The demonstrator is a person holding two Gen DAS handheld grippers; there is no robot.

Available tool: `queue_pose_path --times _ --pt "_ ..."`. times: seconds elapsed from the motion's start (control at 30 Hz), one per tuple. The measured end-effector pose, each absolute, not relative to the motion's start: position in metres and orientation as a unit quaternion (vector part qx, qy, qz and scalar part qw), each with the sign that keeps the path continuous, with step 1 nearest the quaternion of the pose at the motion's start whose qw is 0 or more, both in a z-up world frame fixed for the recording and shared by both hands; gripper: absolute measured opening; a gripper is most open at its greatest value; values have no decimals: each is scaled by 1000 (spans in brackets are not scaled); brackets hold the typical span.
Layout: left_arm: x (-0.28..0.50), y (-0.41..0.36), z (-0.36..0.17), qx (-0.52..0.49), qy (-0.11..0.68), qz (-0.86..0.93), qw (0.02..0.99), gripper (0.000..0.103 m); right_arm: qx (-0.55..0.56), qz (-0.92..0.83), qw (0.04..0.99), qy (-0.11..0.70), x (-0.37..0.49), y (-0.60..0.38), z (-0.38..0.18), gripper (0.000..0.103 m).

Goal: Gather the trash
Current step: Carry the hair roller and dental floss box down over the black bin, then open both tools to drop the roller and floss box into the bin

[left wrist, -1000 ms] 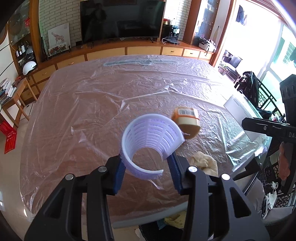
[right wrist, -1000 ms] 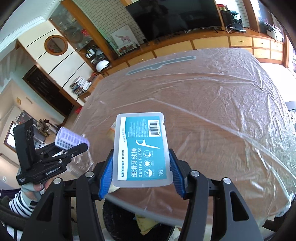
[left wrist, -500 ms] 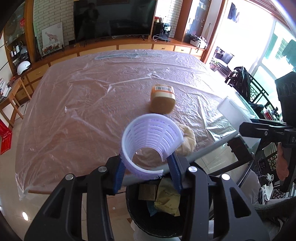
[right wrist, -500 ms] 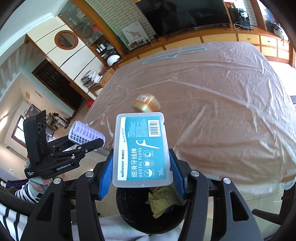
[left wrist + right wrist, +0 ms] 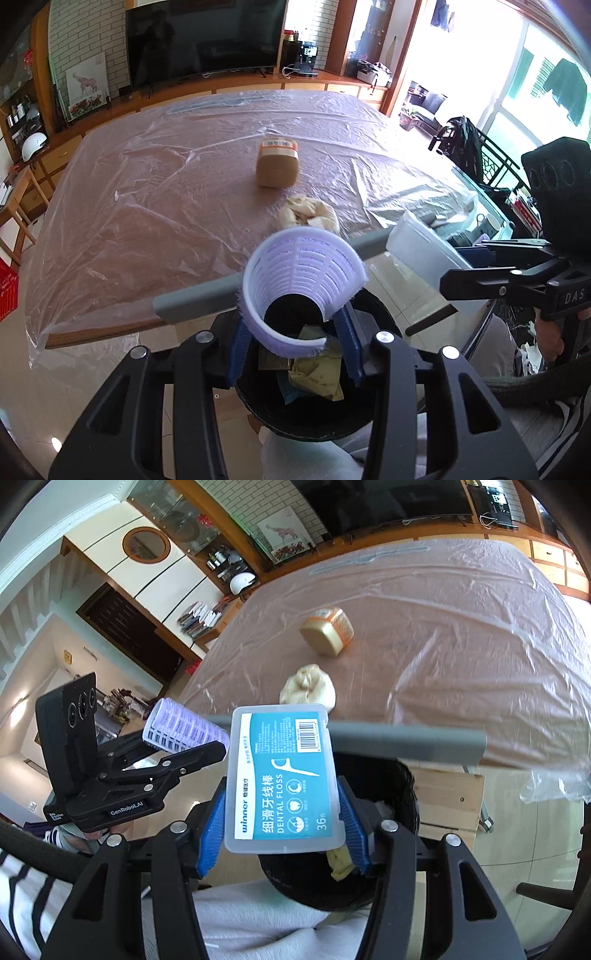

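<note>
Two light pieces above the black round bin (image 5: 314, 417) — we pinch the springy lilac mesh hair roller (image 5: 301, 286) across its sides in the left gripper (image 5: 295, 345), and the stiff, slick dental floss box (image 5: 282, 777) by its long edges in the right gripper (image 5: 282, 834) — both closed tight.

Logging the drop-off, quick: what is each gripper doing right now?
Left gripper: shut on the purple hair roller.
Right gripper: shut on the dental floss box.

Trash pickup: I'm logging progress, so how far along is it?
Done: wrappers already lie in the black bin. In hand: left gripper holds the purple hair roller, right gripper the dental floss box. Left: the tan container and crumpled tissue on the table.
</note>
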State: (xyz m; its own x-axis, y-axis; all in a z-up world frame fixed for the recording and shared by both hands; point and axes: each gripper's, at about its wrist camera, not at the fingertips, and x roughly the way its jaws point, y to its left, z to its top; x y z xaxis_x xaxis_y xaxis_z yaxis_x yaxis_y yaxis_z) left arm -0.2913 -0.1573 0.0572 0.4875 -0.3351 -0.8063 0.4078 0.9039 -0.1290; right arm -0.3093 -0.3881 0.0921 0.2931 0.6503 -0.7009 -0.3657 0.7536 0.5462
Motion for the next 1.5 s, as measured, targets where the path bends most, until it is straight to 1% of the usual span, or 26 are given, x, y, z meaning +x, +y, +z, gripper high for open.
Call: queue_pose_path --times 0.47,0.83,1.1,1.5 --pt "-316 -173 16 83 498 -233 831 44 90 320 766 550 -328 -378 55 54" --pt "-314 -181 -22 100 530 -221 813 44 50 302 757 578 -325 -371 19 54" --pt "-307 -184 -44 113 548 -210 802 44 32 286 754 590 -323 -365 -5 54" --pt "-298 -197 -71 133 564 -195 792 44 -23 260 762 593 -317 -347 -24 54"
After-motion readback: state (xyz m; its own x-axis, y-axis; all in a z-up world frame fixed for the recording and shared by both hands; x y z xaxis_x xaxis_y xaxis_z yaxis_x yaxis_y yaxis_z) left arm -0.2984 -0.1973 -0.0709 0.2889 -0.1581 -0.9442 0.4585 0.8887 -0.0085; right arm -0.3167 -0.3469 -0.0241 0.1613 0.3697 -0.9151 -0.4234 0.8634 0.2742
